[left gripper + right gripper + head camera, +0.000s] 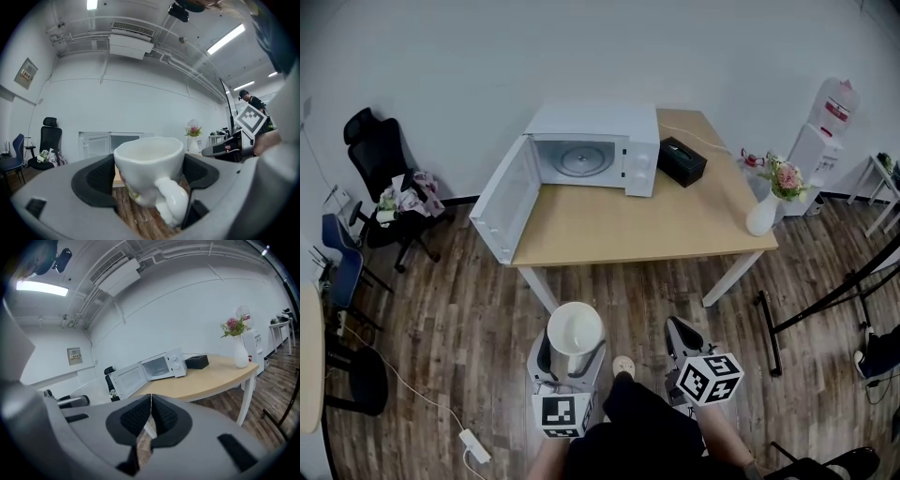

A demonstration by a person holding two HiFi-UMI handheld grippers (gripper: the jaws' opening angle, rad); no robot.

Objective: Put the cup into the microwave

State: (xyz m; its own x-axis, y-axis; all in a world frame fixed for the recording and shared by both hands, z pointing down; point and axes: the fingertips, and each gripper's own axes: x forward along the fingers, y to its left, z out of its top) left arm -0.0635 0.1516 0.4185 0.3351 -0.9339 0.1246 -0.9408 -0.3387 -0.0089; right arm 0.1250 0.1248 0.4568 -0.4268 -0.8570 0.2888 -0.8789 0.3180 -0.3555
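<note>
A white cup sits between the jaws of my left gripper, which is shut on it; its handle faces the camera. The gripper and cup hang over the wood floor, well short of the table. The white microwave stands at the back left of the wooden table, its door swung wide open to the left and the turntable showing inside. My right gripper is beside the left one, shut with nothing in it.
A black box lies right of the microwave. A white vase with flowers stands at the table's right edge. Black office chairs are at the left, a water dispenser at the far right, and a power strip lies on the floor.
</note>
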